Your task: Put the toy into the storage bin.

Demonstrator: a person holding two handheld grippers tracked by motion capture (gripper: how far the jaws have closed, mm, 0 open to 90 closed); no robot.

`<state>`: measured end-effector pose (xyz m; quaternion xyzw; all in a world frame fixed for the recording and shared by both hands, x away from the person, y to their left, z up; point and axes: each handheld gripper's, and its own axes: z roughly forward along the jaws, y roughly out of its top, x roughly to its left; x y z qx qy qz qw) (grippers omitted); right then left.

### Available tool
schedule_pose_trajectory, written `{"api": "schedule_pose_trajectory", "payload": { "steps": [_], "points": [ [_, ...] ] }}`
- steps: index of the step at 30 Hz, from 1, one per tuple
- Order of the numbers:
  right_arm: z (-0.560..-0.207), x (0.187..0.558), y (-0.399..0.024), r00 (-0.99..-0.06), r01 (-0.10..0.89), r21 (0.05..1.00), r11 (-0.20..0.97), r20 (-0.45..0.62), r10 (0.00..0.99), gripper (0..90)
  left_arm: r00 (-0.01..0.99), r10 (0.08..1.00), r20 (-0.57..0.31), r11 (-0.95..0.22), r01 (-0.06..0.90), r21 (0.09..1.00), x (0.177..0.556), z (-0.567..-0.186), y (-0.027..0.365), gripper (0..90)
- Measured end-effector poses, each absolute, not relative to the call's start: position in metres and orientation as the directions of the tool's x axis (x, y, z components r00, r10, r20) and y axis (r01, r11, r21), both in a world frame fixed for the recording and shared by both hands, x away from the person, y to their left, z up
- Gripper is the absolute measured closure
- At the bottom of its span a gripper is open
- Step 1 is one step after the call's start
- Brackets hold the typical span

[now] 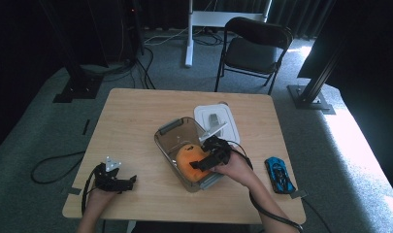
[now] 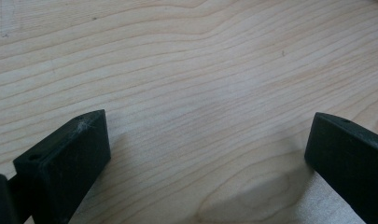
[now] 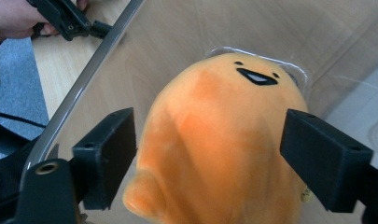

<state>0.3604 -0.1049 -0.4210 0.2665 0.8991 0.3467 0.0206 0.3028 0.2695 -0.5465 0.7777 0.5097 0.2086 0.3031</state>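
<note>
An orange plush toy (image 1: 190, 162) with a small black face lies inside a clear plastic container (image 1: 166, 130) at the table's middle. My right gripper (image 1: 200, 164) reaches into the container from the right. In the right gripper view its jaws stand wide on either side of the plush toy (image 3: 214, 135), and the pads do not press on it. The container's rim (image 3: 84, 79) runs along the left. My left gripper (image 1: 131, 182) rests near the table's front left, open over bare wood (image 2: 207, 154), nothing between its jaws.
A white lid (image 1: 231, 119) lies just behind the container. A blue toy car (image 1: 280, 175) sits near the table's front right edge. A black folding chair (image 1: 254, 48) stands beyond the far edge. The other hand's gripper (image 3: 65, 18) appears far off.
</note>
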Motion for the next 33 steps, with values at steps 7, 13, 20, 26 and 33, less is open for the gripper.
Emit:
{"api": "schedule_pose_trajectory", "payload": {
  "steps": [7, 13, 20, 26, 33],
  "points": [
    [-0.419, 0.359, -0.112, -0.848, 0.47, 0.663, 0.583, 0.156, 0.507, 12.8, 0.393, 0.919, 0.015, -0.297, 0.667, 0.684, 0.303, -0.547, 0.27, 0.5],
    [-0.416, 0.358, -0.119, -0.831, 0.471, 0.695, 0.543, 0.144, 0.537, 10.4, 0.393, 0.919, 0.015, -0.297, 0.667, 0.684, 0.303, -0.547, 0.27, 0.5],
    [-0.409, 0.359, -0.135, -0.813, 0.458, 0.734, 0.501, 0.118, 0.57, 10.8, 0.393, 0.919, 0.015, -0.296, 0.667, 0.684, 0.303, -0.547, 0.27, 0.5],
    [-0.403, 0.361, -0.151, -0.78, 0.468, 0.758, 0.453, 0.114, 0.615, 11.4, 0.393, 0.919, 0.015, -0.296, 0.667, 0.684, 0.303, -0.547, 0.269, 0.5],
    [-0.4, 0.362, -0.171, -0.738, 0.483, 0.773, 0.412, 0.105, 0.667, 11.3, 0.393, 0.919, 0.015, -0.296, 0.667, 0.684, 0.303, -0.547, 0.269, 0.5]
  ]
}}
